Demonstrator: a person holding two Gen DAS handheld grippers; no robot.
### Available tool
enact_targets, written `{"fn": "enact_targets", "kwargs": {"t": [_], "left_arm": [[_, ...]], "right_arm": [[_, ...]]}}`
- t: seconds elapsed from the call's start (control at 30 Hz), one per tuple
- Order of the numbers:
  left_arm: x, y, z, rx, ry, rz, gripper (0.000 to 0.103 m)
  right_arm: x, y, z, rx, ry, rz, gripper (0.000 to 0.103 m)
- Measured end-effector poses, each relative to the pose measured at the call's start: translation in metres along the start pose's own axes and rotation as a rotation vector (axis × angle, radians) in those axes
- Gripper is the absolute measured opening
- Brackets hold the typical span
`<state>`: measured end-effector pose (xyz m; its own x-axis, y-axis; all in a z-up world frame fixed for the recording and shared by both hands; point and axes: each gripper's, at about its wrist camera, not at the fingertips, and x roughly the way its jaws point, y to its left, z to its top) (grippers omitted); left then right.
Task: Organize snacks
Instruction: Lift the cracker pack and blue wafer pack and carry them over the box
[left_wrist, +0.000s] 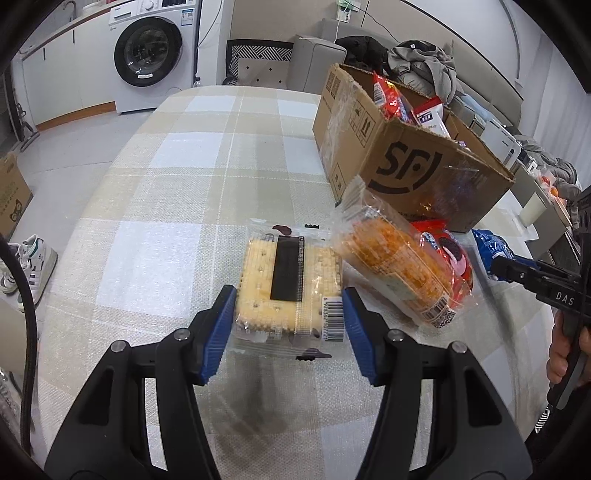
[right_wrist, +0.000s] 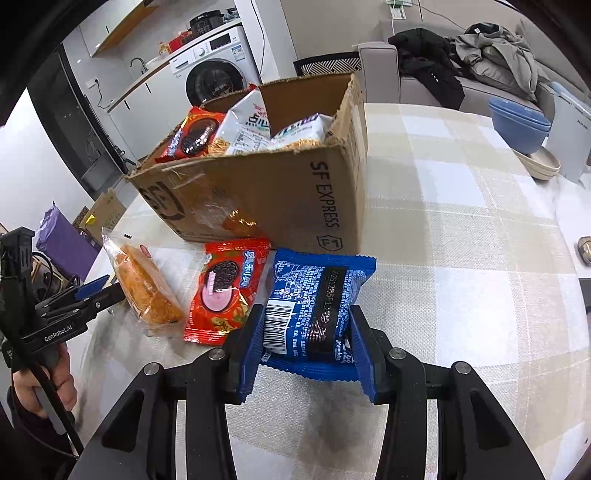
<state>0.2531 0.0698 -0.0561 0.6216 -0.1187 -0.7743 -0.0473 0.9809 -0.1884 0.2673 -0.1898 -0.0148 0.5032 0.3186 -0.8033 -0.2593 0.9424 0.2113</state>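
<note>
My left gripper (left_wrist: 290, 314) is shut on a clear pack of pale crackers (left_wrist: 288, 284), held just above the checked tablecloth. Beside it on the right lie a clear pack of orange floss cake (left_wrist: 399, 266) and a red cookie pack (left_wrist: 452, 254). My right gripper (right_wrist: 306, 343) is shut on a blue cookie pack (right_wrist: 314, 306), its pads pressing both sides. The red cookie pack (right_wrist: 225, 291) and the floss cake (right_wrist: 147, 291) lie left of it. An open cardboard box (right_wrist: 280, 199) with several snack packs stands behind them. The left gripper (right_wrist: 88, 295) shows at the left edge.
The cardboard box (left_wrist: 402, 155) stands at the table's back right in the left wrist view. Blue bowls (right_wrist: 521, 125) on a plate sit far right. A washing machine (left_wrist: 147, 55), a sofa with clothes (right_wrist: 480, 55) and shoes on the floor (left_wrist: 29, 262) surround the table.
</note>
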Motion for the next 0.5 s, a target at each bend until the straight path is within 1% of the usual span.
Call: {"fn": "enact_targets", "kwargs": {"t": [0.03, 0.23, 0.5], "left_arm": [[-0.003, 0.000, 0.000, -0.002, -0.004, 0.000, 0.055], [-0.025, 0.000, -0.001, -0.011, -0.040, 0.007, 0.055], [-0.058, -0.010, 0.006, 0.008, -0.096, 0.002, 0.055]], "right_arm": [[-0.003, 0.005, -0.003, 0.001, -0.004, 0.001, 0.045], [-0.017, 0.007, -0.004, -0.008, -0.047, 0.016, 0.045], [-0.041, 0.011, 0.001, -0.025, -0.115, 0.031, 0.045]]}}
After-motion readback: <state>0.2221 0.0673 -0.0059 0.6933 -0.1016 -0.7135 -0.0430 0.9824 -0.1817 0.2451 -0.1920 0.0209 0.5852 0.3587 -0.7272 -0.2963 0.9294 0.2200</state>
